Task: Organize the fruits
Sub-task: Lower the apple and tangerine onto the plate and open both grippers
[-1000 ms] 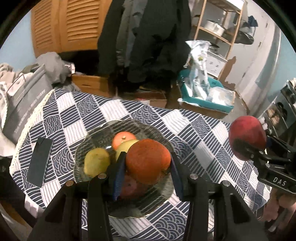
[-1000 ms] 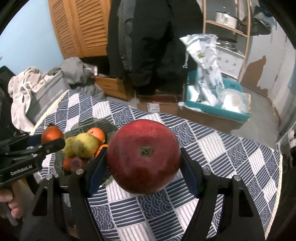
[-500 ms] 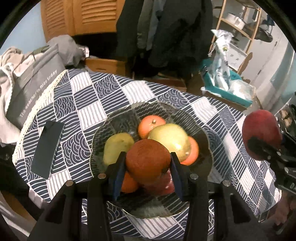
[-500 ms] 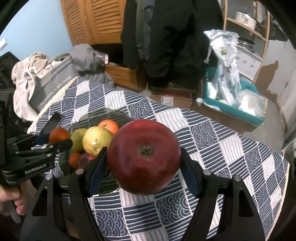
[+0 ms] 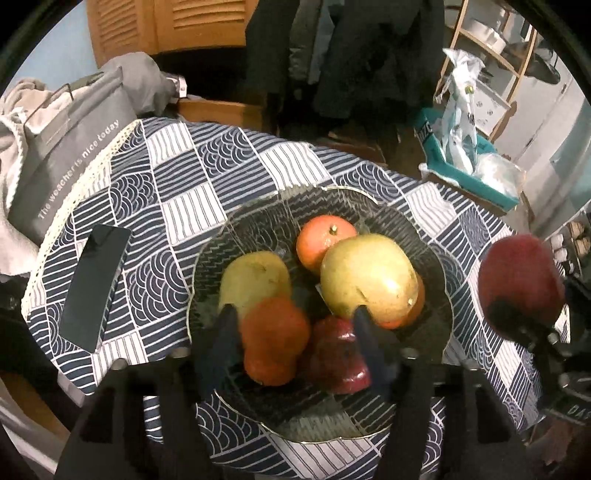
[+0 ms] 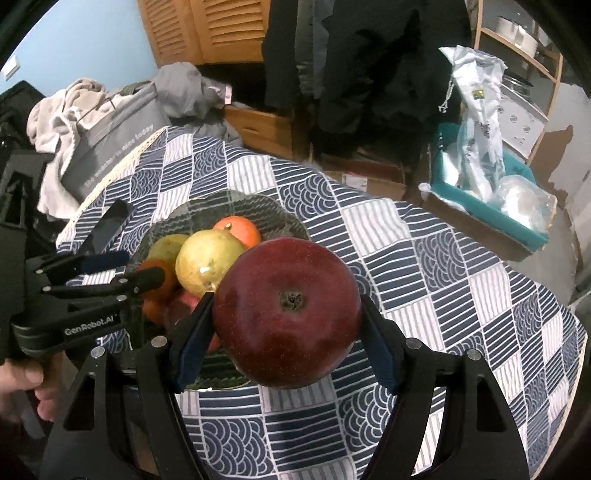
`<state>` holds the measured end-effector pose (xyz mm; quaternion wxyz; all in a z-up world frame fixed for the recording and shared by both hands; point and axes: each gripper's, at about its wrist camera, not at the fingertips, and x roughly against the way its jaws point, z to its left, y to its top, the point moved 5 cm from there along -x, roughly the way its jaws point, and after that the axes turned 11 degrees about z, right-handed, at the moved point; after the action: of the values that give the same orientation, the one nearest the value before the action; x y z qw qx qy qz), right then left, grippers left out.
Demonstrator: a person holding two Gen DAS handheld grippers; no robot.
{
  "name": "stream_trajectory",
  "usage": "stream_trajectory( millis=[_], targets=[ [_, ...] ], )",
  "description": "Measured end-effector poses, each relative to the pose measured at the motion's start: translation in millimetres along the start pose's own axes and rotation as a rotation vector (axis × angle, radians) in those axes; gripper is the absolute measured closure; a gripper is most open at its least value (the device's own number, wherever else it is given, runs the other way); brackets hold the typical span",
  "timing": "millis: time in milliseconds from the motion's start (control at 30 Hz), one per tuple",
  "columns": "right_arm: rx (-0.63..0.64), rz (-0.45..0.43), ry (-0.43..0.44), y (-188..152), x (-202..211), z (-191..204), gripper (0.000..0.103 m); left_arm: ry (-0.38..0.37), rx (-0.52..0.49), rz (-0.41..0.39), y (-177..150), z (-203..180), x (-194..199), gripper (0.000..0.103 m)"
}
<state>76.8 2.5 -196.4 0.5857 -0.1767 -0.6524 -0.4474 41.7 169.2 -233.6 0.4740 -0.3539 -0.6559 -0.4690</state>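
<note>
So: round table under a navy-and-white patchwork tablecloth (image 5: pixel 207 177), cream lace trim on its left edge. Glass plate (image 5: pixel 436 280) sits mid-table with the fruit heaped on it. Dark phone (image 5: pixel 96 288) lies flat on the cloth left of the plate, apart from it.

Room behind: louvred wooden doors (image 6: pixel 207 29), blue wall at left, dark coats hanging centre, cardboard boxes on the floor. Grey bag (image 5: pixel 66 155) with white lettering beside the table, pale laundry piled on it. Teal bin (image 6: pixel 491 206) with plastic bags at right, wooden shelf rack behind it.

Left gripper (image 5: pixel 295 336): its jaws have just been opening and stand apart over the plate. The orange (image 5: pixel 275 325) sits between them on the pile; pads no longer press on it. Around it: two pears (image 5: pixel 369 280), another orange at the back, a small red apple at front.

Right gripper (image 6: pixel 286 328): clamped on the big red apple (image 6: pixel 286 314), stem end facing the camera, held above the cloth just right of the plate.

Hard to make out: left view is motion-blurred, so whether the left pad touches the orange is unclear. More fruit under the orange and behind the larger pear is mostly hidden. A hand (image 6: pixel 22 384) on the left gripper's handle is cut off by the frame edge.
</note>
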Motion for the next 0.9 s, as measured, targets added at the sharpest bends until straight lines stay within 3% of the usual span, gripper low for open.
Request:
stream_trajectory(
  millis=[900],
  targets=[
    [0.056,0.142,0.071,-23,-58,35,0.028,0.011,0.047,-0.003,-17,24,21,0.032]
  ],
)
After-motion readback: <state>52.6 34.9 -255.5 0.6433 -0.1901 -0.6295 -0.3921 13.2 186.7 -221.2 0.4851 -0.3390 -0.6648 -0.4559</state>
